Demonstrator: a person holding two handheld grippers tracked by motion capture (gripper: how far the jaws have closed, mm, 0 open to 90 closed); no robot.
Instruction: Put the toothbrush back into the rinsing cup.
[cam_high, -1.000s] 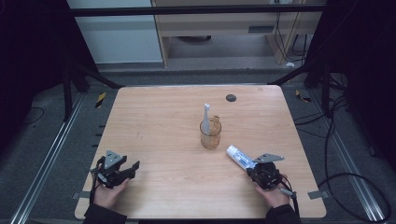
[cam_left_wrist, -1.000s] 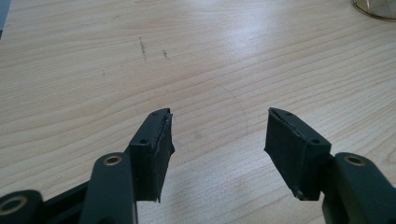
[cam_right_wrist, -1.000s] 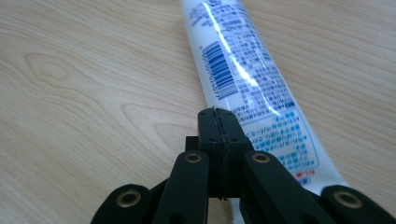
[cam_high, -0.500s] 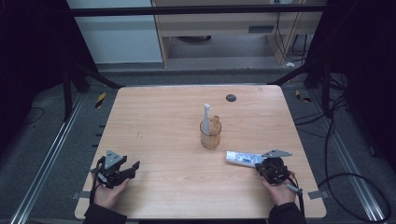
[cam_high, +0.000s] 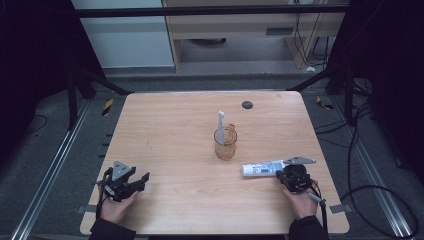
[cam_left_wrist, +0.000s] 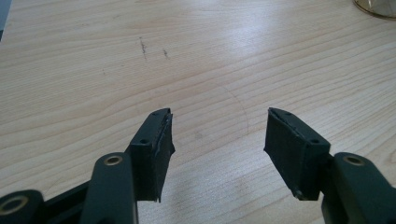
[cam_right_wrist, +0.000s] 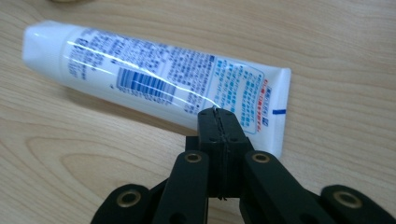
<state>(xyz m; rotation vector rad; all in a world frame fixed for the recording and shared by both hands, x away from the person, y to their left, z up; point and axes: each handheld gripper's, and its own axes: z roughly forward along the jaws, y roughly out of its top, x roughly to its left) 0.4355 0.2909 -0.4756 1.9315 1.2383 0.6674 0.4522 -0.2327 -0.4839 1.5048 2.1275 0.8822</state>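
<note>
A white toothpaste tube (cam_high: 262, 168) with blue print lies flat on the wooden table (cam_high: 175, 130), cap end to the left. My right gripper (cam_high: 281, 176) is at its crimped right end. In the right gripper view the tube (cam_right_wrist: 154, 79) lies crosswise, and the shut gripper (cam_right_wrist: 219, 114) has its tips over the tube's near edge with nothing in the seam between the pads. A glass cup (cam_high: 225, 145) holding an upright white toothbrush (cam_high: 221, 125) stands mid-table. My left gripper (cam_high: 142, 181) rests at the front left, open (cam_left_wrist: 219, 135) over bare wood.
A small dark round disc (cam_high: 247, 104) lies near the table's far edge. The cup's base (cam_left_wrist: 373, 7) shows at the top right of the left gripper view. Metal frame rails (cam_high: 45, 180) and cables (cam_high: 360, 150) flank the table.
The tube has swung from a diagonal lie to level across the table. My right hand has shifted a little to the right with it. The left hand has stayed put.
</note>
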